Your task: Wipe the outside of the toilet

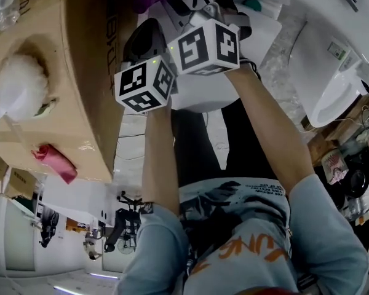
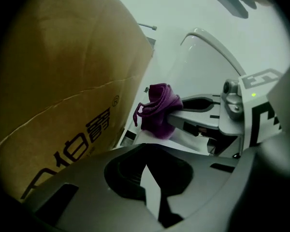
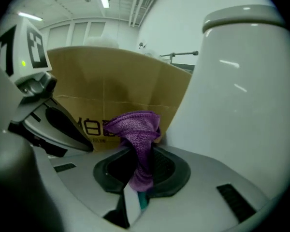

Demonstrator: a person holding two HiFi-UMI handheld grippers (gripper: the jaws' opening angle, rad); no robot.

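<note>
between box [image 3: 111, 81] and toilet [image 3: 241, 105]: right claw [image 3: 137, 180] pinching purple cloth [image 3: 135, 129]; left claw [image 2: 152, 190] closed, empty.

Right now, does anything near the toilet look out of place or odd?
Nothing looks spilled or broken. A box stands very close to the toilet, leaving only a narrow gap on that side. The cloth in the right tool is bunched up, not spread flat.

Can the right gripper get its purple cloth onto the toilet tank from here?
Probably yes: the right gripper holds the purple cloth close beside the toilet tank, with nothing between.
</note>
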